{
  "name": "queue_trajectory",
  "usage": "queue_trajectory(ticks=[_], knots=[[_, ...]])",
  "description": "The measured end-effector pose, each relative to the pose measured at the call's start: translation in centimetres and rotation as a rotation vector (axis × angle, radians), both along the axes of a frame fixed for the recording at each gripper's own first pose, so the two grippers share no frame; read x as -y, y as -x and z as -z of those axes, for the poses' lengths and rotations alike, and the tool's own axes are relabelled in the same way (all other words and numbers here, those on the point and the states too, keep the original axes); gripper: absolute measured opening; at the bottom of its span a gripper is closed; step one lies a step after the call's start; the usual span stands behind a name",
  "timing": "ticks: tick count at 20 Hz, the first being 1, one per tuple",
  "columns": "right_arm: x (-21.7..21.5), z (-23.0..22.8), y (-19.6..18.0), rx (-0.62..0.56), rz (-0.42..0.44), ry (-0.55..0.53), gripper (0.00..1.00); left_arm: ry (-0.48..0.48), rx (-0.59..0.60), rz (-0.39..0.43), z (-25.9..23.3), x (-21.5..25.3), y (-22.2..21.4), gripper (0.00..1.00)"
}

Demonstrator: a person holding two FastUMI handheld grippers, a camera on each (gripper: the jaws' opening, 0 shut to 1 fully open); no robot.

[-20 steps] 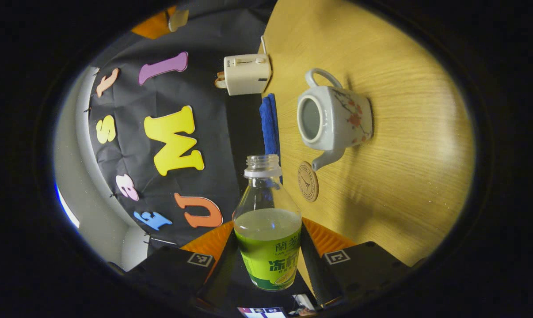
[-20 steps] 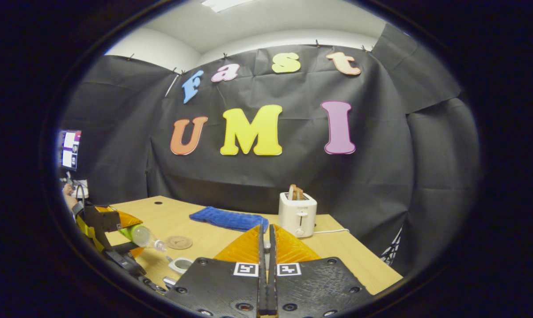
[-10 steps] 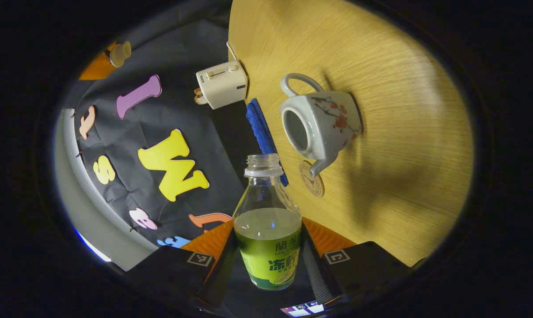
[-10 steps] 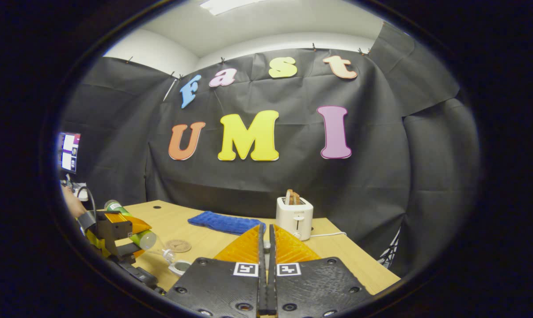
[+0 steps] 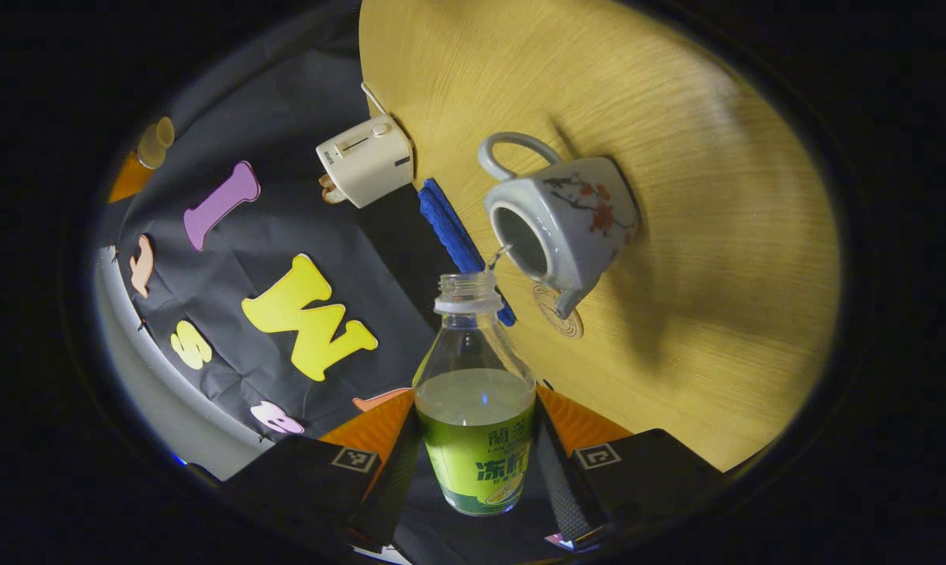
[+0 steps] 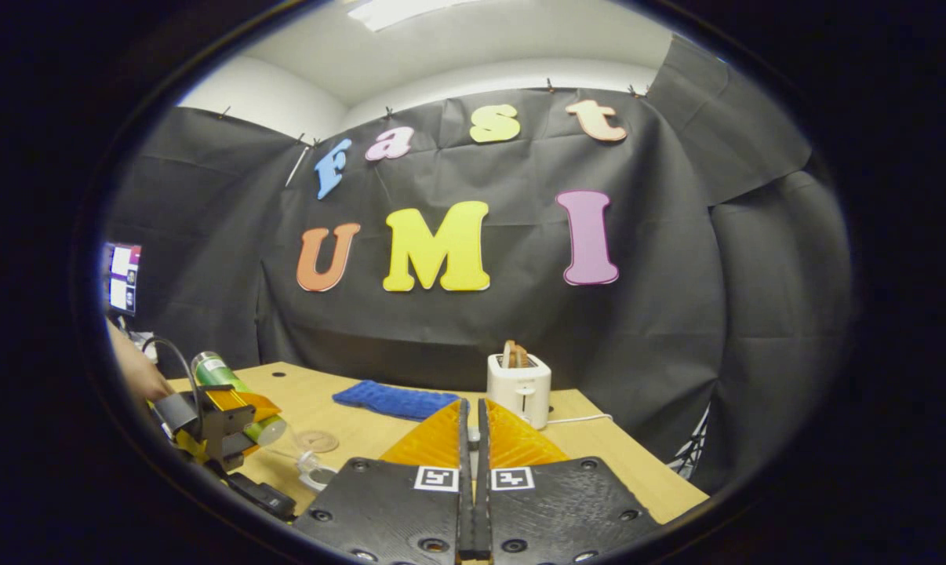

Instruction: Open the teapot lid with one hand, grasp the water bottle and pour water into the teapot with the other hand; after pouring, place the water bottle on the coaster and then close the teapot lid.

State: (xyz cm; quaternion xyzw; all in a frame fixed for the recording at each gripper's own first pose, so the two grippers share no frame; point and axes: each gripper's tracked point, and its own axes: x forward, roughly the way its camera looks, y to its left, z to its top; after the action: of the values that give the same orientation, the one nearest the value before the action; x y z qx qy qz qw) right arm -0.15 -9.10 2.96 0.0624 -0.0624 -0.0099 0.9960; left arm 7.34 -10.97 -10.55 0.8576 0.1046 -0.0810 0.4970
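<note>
In the left gripper view, my left gripper (image 5: pixel 474 408) is shut on a clear water bottle (image 5: pixel 475 408) with a green label and no cap. The bottle is tipped, its mouth just beside the opening of the white flowered teapot (image 5: pixel 567 220). A thin stream of water (image 5: pixel 498 253) runs from the mouth into the pot. A round coaster (image 5: pixel 558 310) lies on the table by the spout. My right gripper (image 5: pixel 140 161) is at the upper left, holding the pale teapot lid (image 5: pixel 158 141). In the right gripper view, my right gripper (image 6: pixel 471 408) is shut, and the tilted bottle (image 6: pixel 241 400) is at the lower left.
A white toaster (image 5: pixel 365 159) and a folded blue cloth (image 5: pixel 453 235) sit along the far edge of the wooden table (image 5: pixel 716 235). In the right gripper view, a hand (image 6: pixel 140 377) holds the left gripper (image 6: pixel 222 420), with a monitor (image 6: pixel 120 275) behind.
The left gripper has tipped the bottle further and brought its mouth up to the teapot's opening; water now flows. The right gripper has stayed shut, drifting slightly.
</note>
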Motion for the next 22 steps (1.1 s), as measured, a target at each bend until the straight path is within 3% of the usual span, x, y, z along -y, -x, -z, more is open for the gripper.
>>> queue_trajectory(ticks=[14,22], knots=[[0.7,0.0,0.1,-0.006,0.007,-0.011,0.01,-0.209,0.025,0.008,-3.1,-0.1,0.2,0.76],[0.6,0.2,-0.2,-0.015,-0.002,-0.019,0.0,-0.218,0.029,0.013,-3.2,0.5,0.0,0.76]])
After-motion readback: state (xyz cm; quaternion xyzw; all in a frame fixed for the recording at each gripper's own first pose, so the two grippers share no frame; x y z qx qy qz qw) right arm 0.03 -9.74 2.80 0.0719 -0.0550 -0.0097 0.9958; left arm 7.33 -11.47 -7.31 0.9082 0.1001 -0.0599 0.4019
